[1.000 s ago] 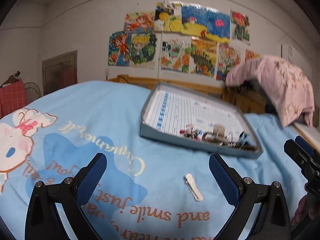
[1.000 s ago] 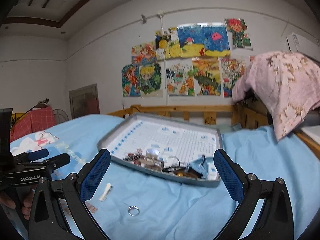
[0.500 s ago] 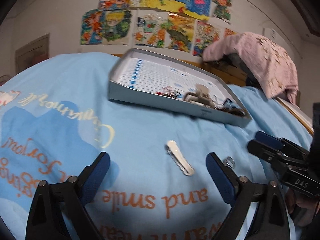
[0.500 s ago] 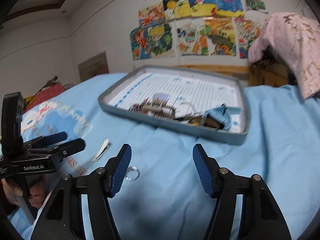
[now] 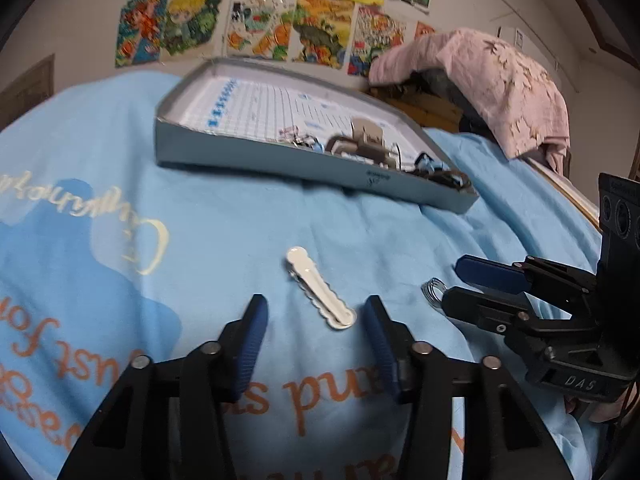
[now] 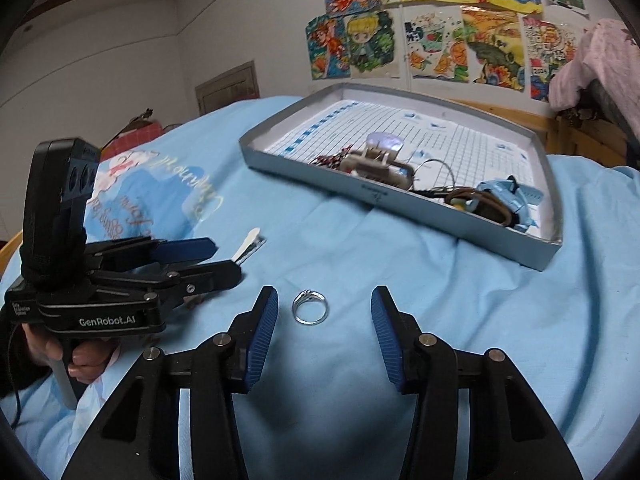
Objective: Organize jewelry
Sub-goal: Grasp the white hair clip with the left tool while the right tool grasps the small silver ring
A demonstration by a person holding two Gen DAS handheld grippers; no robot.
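Note:
A white scalloped hair clip point(image 5: 320, 292) lies on the light blue bedspread point(image 5: 240, 220). Its near end sits between the tips of my left gripper point(image 5: 316, 312), whose jaws are closing without touching it. A silver ring point(image 6: 310, 307) lies flat between the blue pads of my right gripper point(image 6: 325, 301), which is also closing and clear of the ring. Each gripper shows in the other's view: the left gripper point(image 6: 224, 260) by the clip point(image 6: 250, 248), the right gripper point(image 5: 452, 285) at the ring point(image 5: 434, 290). Behind them, a shallow grey tray point(image 6: 400, 208) holds a tangle of jewelry point(image 6: 376, 166).
The tray point(image 5: 280, 160) sits tilted on the bed, past both grippers. A pink flowered cloth point(image 5: 500, 88) drapes over something at the right. A wooden bed rail point(image 6: 500, 112) and a wall of colourful drawings point(image 5: 280, 20) stand behind. A hand point(image 6: 80, 360) holds the left gripper's handle.
Both grippers have sunk toward the bedspread and tipped downward, and their jaws have narrowed a lot. The clip and the ring now lie between the fingertips instead of ahead of them.

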